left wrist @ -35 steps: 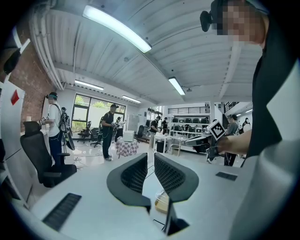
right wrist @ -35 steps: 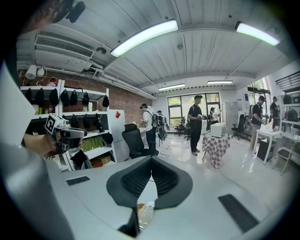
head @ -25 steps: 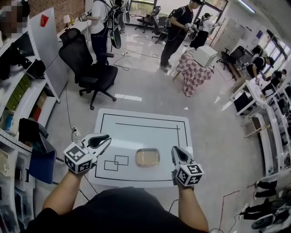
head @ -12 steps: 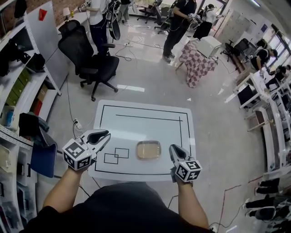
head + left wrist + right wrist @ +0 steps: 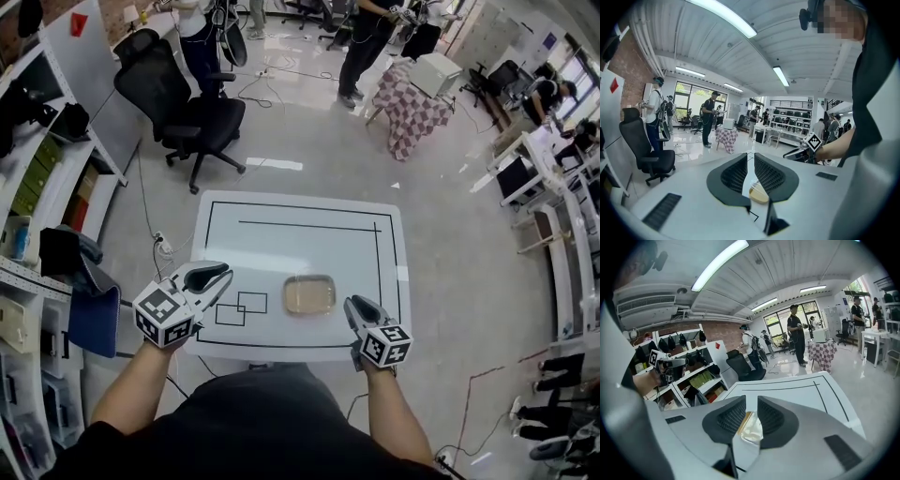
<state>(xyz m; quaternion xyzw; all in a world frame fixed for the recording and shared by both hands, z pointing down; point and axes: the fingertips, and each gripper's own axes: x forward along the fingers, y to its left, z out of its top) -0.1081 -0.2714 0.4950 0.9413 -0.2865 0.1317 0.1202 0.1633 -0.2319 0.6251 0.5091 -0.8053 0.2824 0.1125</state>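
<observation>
A clear lidded container [image 5: 309, 294] with tan contents lies on the white table [image 5: 300, 239], near its front edge. My left gripper [image 5: 223, 273] hovers over the table's front left corner and points right toward the container. Its jaws stand nearly together with nothing between them. My right gripper [image 5: 350, 303] hovers just right of the container, jaws likewise almost closed and empty. In the left gripper view the container [image 5: 758, 193] shows beyond the left gripper [image 5: 750, 157]. In the right gripper view the container [image 5: 751, 427] shows through the slit of the right gripper [image 5: 751, 401].
Black lines and two small drawn rectangles [image 5: 242, 307] mark the tabletop. A black office chair [image 5: 183, 108] stands beyond the table and shelves [image 5: 33, 197] line the left. A checked-cloth table [image 5: 412, 108] and several people stand farther back.
Both grippers have tipped downward toward the table, so the container now shows higher between their jaws. In the head view, the hands sit slightly closer to the container.
</observation>
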